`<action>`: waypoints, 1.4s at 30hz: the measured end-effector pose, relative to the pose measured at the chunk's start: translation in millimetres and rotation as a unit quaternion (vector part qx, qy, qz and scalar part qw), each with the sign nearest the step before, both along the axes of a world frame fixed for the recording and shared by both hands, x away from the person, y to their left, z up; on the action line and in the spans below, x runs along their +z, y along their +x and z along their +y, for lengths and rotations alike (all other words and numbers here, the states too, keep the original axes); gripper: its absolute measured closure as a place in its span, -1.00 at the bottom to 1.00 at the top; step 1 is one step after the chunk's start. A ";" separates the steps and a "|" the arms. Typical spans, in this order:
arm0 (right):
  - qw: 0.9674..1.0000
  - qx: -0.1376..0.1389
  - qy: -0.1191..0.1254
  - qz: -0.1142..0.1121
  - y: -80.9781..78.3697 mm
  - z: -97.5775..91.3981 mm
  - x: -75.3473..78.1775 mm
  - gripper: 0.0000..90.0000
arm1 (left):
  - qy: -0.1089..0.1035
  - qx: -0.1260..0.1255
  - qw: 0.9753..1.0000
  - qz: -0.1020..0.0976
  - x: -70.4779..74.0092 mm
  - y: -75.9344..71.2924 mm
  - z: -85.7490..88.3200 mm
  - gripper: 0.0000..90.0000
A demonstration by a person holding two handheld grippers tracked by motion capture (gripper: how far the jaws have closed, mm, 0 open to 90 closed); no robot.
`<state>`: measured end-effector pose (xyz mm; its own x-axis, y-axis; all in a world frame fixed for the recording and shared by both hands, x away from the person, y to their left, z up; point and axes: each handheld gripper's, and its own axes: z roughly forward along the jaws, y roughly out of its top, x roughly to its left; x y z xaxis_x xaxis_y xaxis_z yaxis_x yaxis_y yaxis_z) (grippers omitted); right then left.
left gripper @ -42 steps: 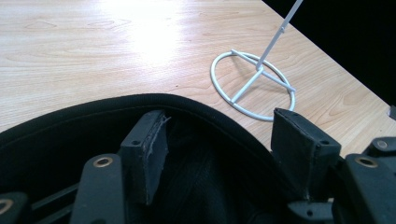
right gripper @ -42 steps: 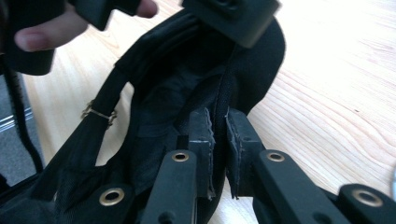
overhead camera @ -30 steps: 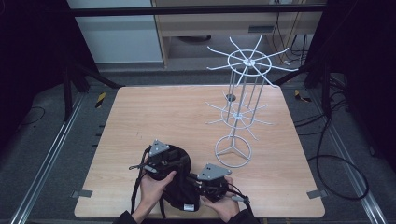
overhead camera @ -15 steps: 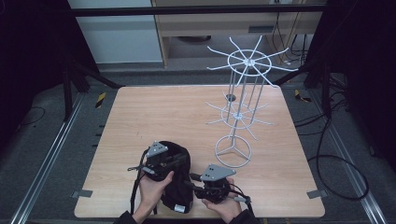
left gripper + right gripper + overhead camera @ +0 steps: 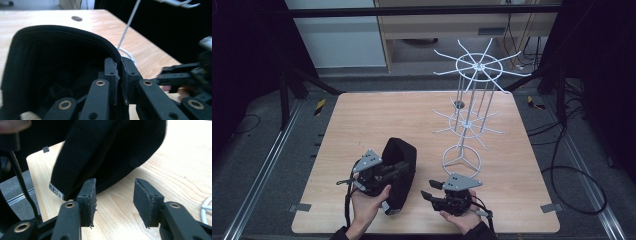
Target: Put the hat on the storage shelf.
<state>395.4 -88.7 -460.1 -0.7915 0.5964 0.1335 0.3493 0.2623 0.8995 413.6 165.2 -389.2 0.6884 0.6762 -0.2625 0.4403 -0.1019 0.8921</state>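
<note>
A black cap (image 5: 401,150) lies at the front left of the wooden table (image 5: 377,120). My left gripper (image 5: 398,169) is shut on the cap's edge (image 5: 75,37); its jaws have just been closing, and the pads (image 5: 111,72) pinch the fabric rim. The cap's front is tilted up off the table. My right gripper (image 5: 428,190) stands open just right of the cap, its jaws having just been opening. In the right gripper view its fingertips (image 5: 115,197) hold nothing, and the cap (image 5: 110,150) is just beyond them.
A white wire display rack (image 5: 472,100) with radiating hooks stands at the right half of the table, its ring base (image 5: 461,159) close behind my right gripper. A small hole (image 5: 458,104) marks the tabletop. Dark floor and cables surround the table.
My left gripper has closed on the cap's edge and lifted it a little. My right gripper has let go of the cap, opened and drawn back to the right.
</note>
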 end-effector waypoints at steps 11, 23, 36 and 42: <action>0.999 -0.012 0.024 0.021 13.3 5.2 -6.7 -0.08 | -0.017 -0.042 0.999 -0.031 15.9 -16.6 -7.8 0.86; 0.996 -0.010 0.052 0.068 26.0 13.0 -17.5 0.84 | -0.018 -0.063 0.997 -0.038 13.7 -19.2 -10.1 0.86; 0.999 -0.040 -0.005 0.023 16.9 3.7 5.3 0.92 | 0.003 -0.014 0.999 -0.032 1.4 -16.4 34.9 0.83; 0.999 -0.034 -0.015 0.023 14.8 10.3 8.5 0.92 | 0.025 0.008 0.999 -0.028 -8.7 -12.8 49.6 0.79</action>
<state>410.2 -78.4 -451.6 -0.7427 0.6525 0.1505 0.4086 0.2635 0.8739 400.9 214.8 -397.9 0.6899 0.6986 -0.1898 0.3920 -0.1402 0.9092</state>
